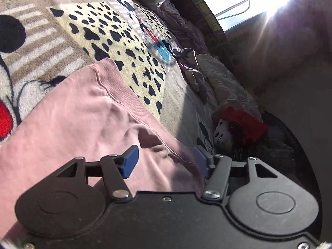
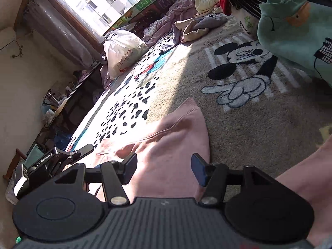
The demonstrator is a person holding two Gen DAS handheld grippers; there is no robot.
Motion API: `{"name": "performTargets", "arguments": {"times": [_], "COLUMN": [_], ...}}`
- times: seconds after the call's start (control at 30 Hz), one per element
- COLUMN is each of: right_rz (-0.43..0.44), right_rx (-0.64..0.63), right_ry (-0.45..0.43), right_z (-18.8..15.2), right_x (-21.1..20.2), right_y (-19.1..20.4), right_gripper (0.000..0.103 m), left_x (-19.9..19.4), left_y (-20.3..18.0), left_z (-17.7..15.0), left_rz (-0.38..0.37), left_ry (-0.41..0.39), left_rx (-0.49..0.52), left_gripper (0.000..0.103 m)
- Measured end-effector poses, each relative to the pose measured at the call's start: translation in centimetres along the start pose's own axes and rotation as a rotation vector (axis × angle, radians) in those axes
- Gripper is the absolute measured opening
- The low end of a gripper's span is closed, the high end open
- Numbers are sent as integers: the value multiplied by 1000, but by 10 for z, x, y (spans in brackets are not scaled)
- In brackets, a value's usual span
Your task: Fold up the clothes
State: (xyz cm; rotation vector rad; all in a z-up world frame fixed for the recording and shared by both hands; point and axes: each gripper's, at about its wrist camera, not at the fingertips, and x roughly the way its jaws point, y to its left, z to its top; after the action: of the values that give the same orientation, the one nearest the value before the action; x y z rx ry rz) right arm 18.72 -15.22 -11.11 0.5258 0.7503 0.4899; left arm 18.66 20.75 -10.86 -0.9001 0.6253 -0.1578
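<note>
Pink sweatshirt fabric (image 1: 68,124) is lying spread on the cartoon-print blanket (image 1: 128,41), its ribbed hem running slantwise across the blanket's leopard-spotted patch, well in from the cluttered far edge. That flat, open placement looks deliberate: a garment has to be laid out smooth before a fold can be made, and the spare blanket beyond the hem is giving room to work.

The left gripper (image 1: 166,161) is hovering just above the hem, its blue pads standing moderately apart with cloth visible beneath but nothing pinched between them. The right gripper (image 2: 164,169) is sitting likewise, jaws moderately apart and empty, over a corner of the same garment (image 2: 172,141) where the ribbing is coming to a point. Both seem to be poised over the hem, so the fold in hand is probably either just laid or about to be taken up.

The left wrist view is showing the long run of hem and a heap of clothes along the blanket's far edge, including a red knit piece (image 1: 244,124). The right wrist view is adding what that one lacks: the window (image 2: 93,2), a white plastic bag (image 2: 124,51), a mint-green sweatshirt (image 2: 294,31) waiting at the blanket's far corner, and the left gripper's body (image 2: 58,159) off to the side.
</note>
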Motion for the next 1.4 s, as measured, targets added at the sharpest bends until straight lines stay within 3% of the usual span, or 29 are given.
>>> {"name": "performTargets", "arguments": {"times": [0.1, 0.23, 0.4, 0.5, 0.6, 0.63, 0.7, 0.77, 0.83, 0.87, 0.9, 0.97, 1.1, 1.17, 1.27, 1.33, 1.4], "right_rz": [-54, -176, -331, -335, -286, -273, -263, -274, -359, -404, -448, -450, -453, -469, -472, -536, -568], "right_rx": [-25, 71, 296, 391, 496, 498, 459, 406, 336, 302, 286, 341, 203, 85, 70, 97, 105], "right_ry": [-42, -178, -337, -330, -308, -307, -327, -375, -419, -438, -396, -298, -399, -360, -348, -300, -224], "right_z": [-41, -60, -31, -10, 6, 9, 15, 19, 15, 13, 14, 13, 8, 13, 22, 28, 31], "right_x": [-49, -109, -142, -134, -117, -112, -112, -121, -133, -139, -134, -126, -146, -132, -115, -102, -86], "right_y": [-2, -42, -110, -142, -172, -176, -172, -163, -154, -150, -154, -174, -142, -121, -113, -117, -123], "right_gripper": [58, 58, 59, 59, 55, 50, 15, 10, 9, 10, 10, 10, 14, 29, 51, 57, 57], "left_x": [-28, -46, -37, -27, -11, -8, -4, -2, -2, -2, 0, 0, -9, -7, 3, 10, 17], "left_y": [-13, -29, -56, -83, -98, -98, -99, -100, -97, -96, -96, -100, -107, -111, -120, -123, -122], "left_z": [-24, -67, -135, -173, -200, -206, -216, -220, -219, -218, -217, -217, -207, -202, -203, -206, -211], "left_rz": [3, 3, -32, -60, -35, -16, 21, 40, 44, 40, 41, 47, 35, 16, -34, -56, -68], "left_ry": [1, 47, 175, 235, 261, 260, 257, 265, 284, 288, 295, 311, 236, 206, 191, 195, 212], "left_rx": [70, 145, 228, 336, 434, 461, 515, 556, 567, 560, 565, 586, 551, 526, 542, 539, 526], "left_gripper": [58, 58, 58, 58, 58, 54, 53, 53, 54, 54, 54, 54, 53, 53, 52, 52, 52]}}
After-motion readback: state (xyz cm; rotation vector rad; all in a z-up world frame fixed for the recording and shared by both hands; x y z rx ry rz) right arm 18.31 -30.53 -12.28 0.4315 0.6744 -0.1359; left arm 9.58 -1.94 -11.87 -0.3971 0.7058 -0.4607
